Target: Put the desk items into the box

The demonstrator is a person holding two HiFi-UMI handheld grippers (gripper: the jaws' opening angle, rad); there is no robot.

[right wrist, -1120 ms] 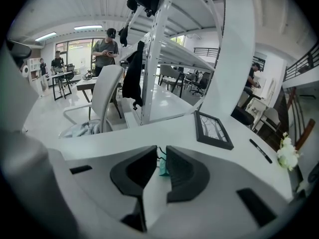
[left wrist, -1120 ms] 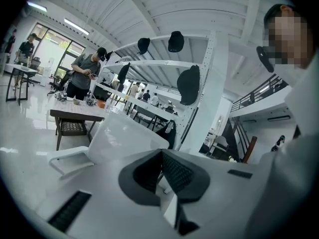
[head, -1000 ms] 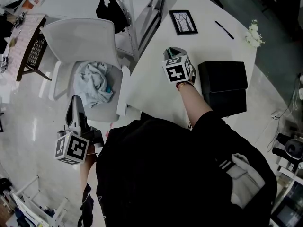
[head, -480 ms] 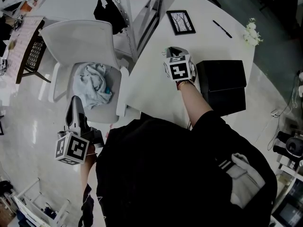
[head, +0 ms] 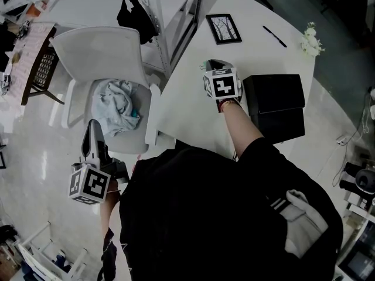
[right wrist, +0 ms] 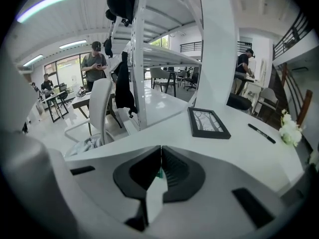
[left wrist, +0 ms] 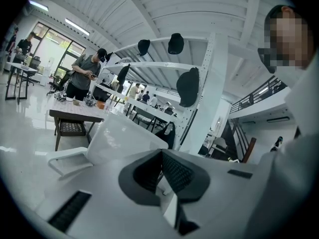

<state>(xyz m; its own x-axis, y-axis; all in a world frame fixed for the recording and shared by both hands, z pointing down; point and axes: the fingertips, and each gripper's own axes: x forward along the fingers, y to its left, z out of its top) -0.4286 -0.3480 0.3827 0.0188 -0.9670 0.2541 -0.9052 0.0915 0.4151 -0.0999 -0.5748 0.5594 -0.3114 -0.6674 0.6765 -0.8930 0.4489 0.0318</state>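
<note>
Head view shows a white table (head: 193, 110) with a smooth, curved edge. On it lie a picture frame (head: 222, 28), a pen (head: 275, 36) and a small bunch of white flowers (head: 310, 41), all well apart from one another at the far side. The frame is black and rectangular and lies flat, with a drawing of bare trees behind its glass. The pen is slim and black. The box (head: 274, 95) is matte black, with square corners, and sits on the table nearer the person. The right gripper (head: 212, 62) hovers over the table just beside the box, its cube bearing bold black-and-white square markers. In the right gripper view its dark ribbed jaws are pressed together at the tips; a sliver of green shows through the gap below them, and I cannot tell what it is. The left gripper (head: 91, 122) is held off the table over the glossy floor, next to a white plastic chair (head: 99, 51) with a crumpled pale cloth (head: 114, 105) on its seat. Its jaws meet too, with nothing between them. A black bag (head: 136, 13) hangs behind the chair
</note>
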